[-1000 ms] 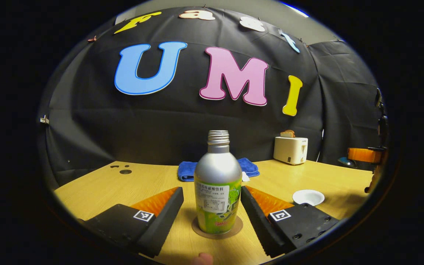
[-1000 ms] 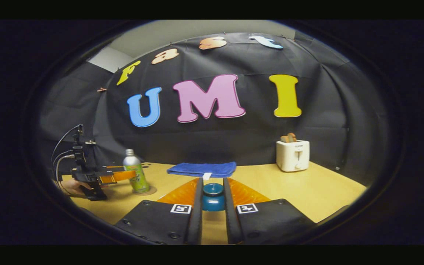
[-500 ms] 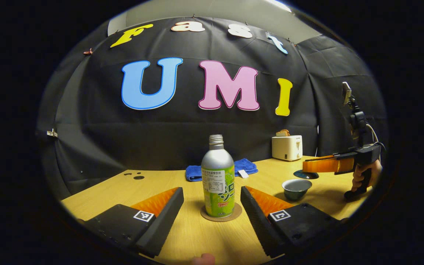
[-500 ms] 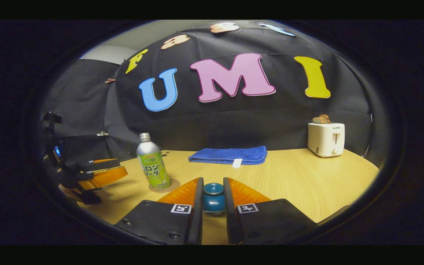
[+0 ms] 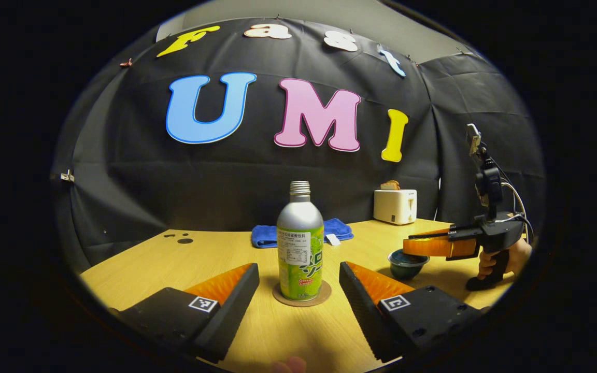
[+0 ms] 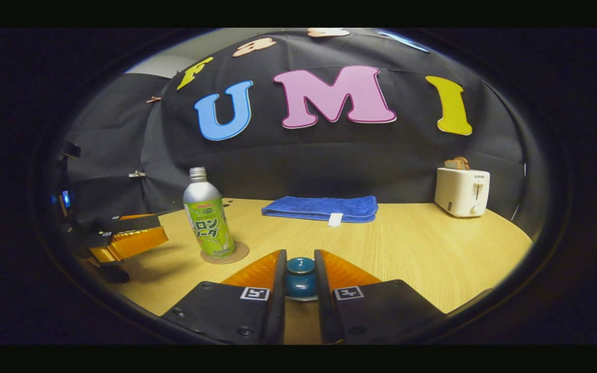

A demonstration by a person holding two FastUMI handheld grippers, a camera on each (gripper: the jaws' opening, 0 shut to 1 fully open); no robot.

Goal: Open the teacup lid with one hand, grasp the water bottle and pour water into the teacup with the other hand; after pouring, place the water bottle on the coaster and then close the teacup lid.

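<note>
A silver bottle with a green label stands uncapped on a round brown coaster. My left gripper is open, its fingers apart on either side just short of the bottle. To the right sits the dark teacup. A hand holds my right gripper just over its rim. In the right gripper view, my right gripper is shut on the blue lid knob. The bottle and coaster stand to its left, with the left gripper beyond. The cup itself is hidden there.
A folded blue towel lies at the back of the wooden table. A white toaster stands at the back right. A few small dark holes mark the table's far left.
My left gripper has drawn back from the bottle, which stays on the coaster. My right gripper has carried the lid down and over to the teacup.
</note>
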